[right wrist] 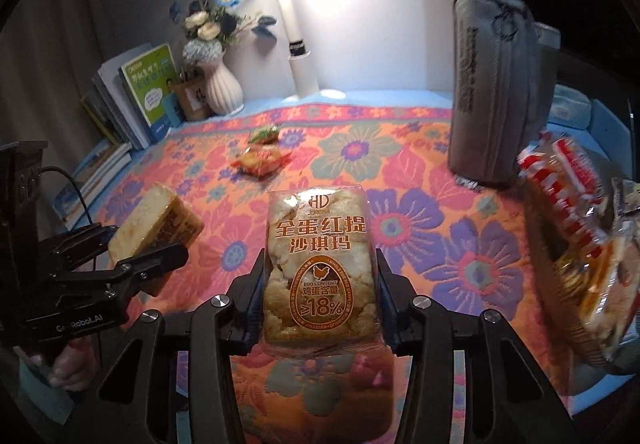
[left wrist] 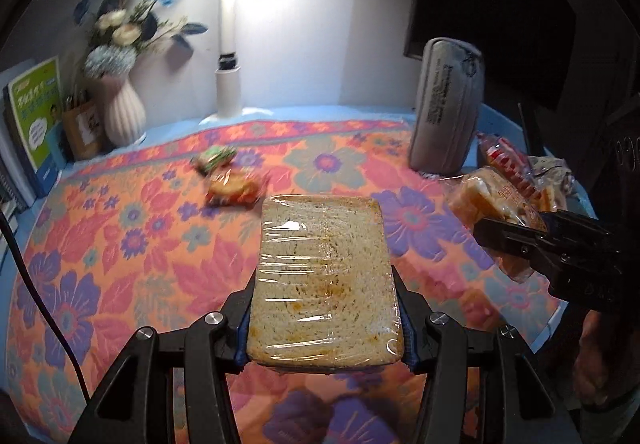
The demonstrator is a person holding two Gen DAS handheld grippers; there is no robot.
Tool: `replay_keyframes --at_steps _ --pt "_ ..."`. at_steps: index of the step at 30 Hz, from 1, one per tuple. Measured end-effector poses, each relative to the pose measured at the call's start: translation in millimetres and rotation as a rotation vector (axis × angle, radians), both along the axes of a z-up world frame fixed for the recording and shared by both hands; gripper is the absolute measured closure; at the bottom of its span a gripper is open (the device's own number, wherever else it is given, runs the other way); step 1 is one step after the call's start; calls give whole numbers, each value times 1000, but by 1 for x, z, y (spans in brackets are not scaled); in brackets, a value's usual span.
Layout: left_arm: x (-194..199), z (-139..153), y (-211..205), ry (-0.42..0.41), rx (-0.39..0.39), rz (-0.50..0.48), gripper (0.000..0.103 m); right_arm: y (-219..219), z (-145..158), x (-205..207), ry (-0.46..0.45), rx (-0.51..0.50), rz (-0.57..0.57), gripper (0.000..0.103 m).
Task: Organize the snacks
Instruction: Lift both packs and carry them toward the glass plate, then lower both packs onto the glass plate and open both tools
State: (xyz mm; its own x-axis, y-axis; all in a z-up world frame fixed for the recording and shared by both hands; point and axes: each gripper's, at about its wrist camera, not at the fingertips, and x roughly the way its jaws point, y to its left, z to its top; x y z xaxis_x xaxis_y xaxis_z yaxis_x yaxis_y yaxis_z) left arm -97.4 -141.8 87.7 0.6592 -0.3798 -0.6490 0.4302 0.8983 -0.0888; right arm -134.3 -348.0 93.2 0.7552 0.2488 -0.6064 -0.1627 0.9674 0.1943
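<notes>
My left gripper (left wrist: 326,308) is shut on a plastic-wrapped sandwich (left wrist: 326,276), held flat above the floral cloth; the same sandwich (right wrist: 160,224) and gripper (right wrist: 136,256) show at the left of the right wrist view. My right gripper (right wrist: 320,284) is shut on a sachima cake packet (right wrist: 320,268) with orange Chinese lettering; that packet (left wrist: 496,212) and gripper (left wrist: 516,240) appear at the right of the left wrist view. Two small snack packets lie on the cloth further back: a green one (left wrist: 214,160) and an orange one (left wrist: 234,190).
A floral cloth (left wrist: 140,244) covers the table. A grey pouch (right wrist: 496,92) stands upright at the back right, with a pile of wrapped snacks (right wrist: 572,212) beside it. A white vase of flowers (left wrist: 122,112), books (left wrist: 34,124) and a lamp post (left wrist: 230,44) line the back.
</notes>
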Motion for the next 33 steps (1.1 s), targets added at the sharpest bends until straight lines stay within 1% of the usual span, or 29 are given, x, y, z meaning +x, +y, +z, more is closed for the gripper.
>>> replay_keyframes --at_steps 5,9,12,15,19,22,25,28,30,31,33 --pt "2 42 -77 -72 -27 -170 50 -67 32 -11 -86 15 -138 58" --pt "7 69 -141 -110 -51 -299 50 -124 42 -23 -125 31 -270 58" --pt "18 82 -190 -87 -75 -385 50 -169 40 -33 -126 69 -364 58" --pt "33 87 -230 -45 -102 -435 50 -204 33 -43 -117 109 -439 58" --pt "53 83 -273 14 -113 -466 50 -234 20 -50 -90 153 -481 58" --pt "62 75 -301 51 -104 -481 50 -241 12 -51 -72 158 -489 58" --pt "68 70 -321 68 -94 -483 50 -246 7 -49 -60 154 -486 58" --pt "71 65 -337 90 -80 -477 50 -250 3 -46 -47 152 -481 55" --pt "76 63 -338 114 -77 -466 41 -252 0 -43 -34 159 -484 50" --pt "78 62 -337 121 -85 -457 41 -253 -1 -43 -36 170 -483 46" --pt "79 59 -332 116 -92 -449 41 -256 -3 -44 -40 182 -478 46"
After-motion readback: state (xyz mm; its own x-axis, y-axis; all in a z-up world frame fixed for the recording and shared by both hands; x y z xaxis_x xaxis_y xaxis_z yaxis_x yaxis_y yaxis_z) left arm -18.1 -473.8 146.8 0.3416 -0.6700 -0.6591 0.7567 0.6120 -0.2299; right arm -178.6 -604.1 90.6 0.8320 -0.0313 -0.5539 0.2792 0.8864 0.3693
